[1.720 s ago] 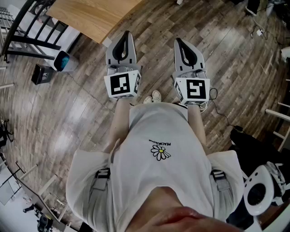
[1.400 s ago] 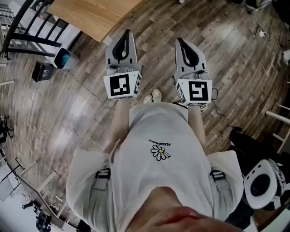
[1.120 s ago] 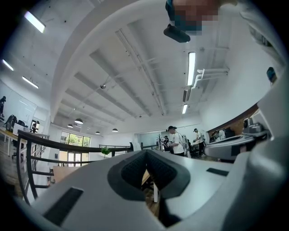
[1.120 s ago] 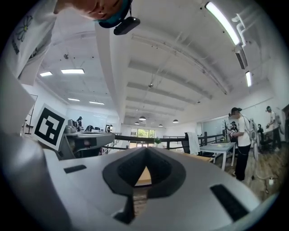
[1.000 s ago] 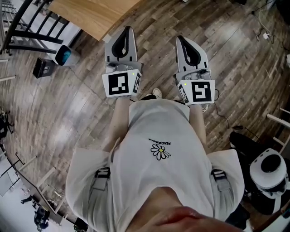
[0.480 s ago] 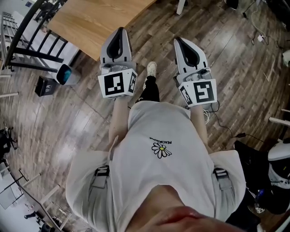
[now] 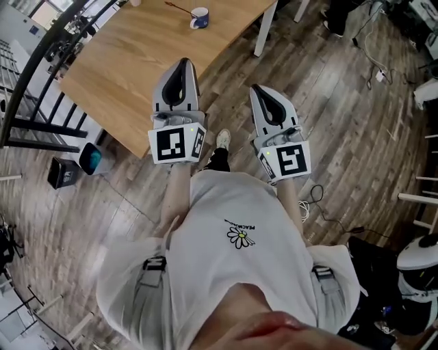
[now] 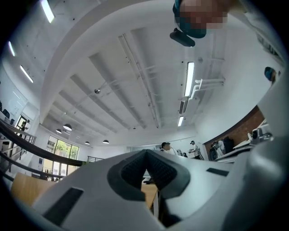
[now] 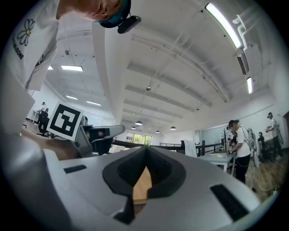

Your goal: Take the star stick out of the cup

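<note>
A small blue and white cup (image 7: 199, 16) stands far back on the wooden table (image 7: 130, 65). A thin dark stick (image 7: 178, 7) pokes out of it to the left; its star end is too small to make out. My left gripper (image 7: 182, 63) hangs over the table's near edge, shut and empty. My right gripper (image 7: 261, 90) is over the floor beside the table, also shut and empty. Both are well short of the cup. In the left gripper view the left gripper (image 8: 145, 152) points up at the ceiling, pads together. The right gripper (image 9: 145, 149) shows the same in its own view.
A white table leg (image 7: 264, 31) stands ahead of my right gripper. A black railing (image 7: 37, 75) runs along the left. A bin (image 7: 91, 158) and a black box (image 7: 60, 172) sit on the floor by the table. Cables (image 7: 373, 65) trail on the right.
The person has stepped forward. The table has slid down into view, the cup now shows at the top, and both grippers, still shut, have come up to the table's edge.
</note>
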Motion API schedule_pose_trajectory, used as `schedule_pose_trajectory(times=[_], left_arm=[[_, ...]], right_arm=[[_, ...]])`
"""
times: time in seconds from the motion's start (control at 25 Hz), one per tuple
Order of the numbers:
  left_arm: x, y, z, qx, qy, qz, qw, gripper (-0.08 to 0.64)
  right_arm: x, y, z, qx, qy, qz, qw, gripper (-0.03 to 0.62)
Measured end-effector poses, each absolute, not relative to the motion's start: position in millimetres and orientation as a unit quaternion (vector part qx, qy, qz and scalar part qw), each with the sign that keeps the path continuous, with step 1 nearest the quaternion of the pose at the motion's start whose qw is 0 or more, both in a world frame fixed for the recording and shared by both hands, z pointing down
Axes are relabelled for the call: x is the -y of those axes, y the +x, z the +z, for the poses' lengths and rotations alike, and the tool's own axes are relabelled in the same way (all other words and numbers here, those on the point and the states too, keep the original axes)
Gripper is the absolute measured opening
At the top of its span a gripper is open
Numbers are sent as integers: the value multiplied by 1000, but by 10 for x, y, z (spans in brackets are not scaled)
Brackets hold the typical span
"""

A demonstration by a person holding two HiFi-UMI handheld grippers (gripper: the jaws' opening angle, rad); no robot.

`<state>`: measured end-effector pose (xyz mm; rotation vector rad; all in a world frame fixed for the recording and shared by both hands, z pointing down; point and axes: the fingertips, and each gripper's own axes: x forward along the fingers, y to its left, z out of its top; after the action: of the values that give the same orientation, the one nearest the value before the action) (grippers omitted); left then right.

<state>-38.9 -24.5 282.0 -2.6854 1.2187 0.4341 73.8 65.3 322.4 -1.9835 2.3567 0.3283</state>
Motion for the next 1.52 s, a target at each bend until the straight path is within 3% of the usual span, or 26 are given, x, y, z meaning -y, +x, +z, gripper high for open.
schedule_pose_trajectory(times=[0.64,1.0,1.52], left_arm=[[2497,49,2541,-406,-893,176,81,15],[2832,65,2694,-435,-885,159,53,15],[3046,-43,2640,-511,-841,163,62,15]], right_arm=[[1792,1284,3043,-753,-650,96,25,6],[2263,1177,3135,-788,-610,81,0,6],[2733,1254,3016,-832,-549,75,29,6]])
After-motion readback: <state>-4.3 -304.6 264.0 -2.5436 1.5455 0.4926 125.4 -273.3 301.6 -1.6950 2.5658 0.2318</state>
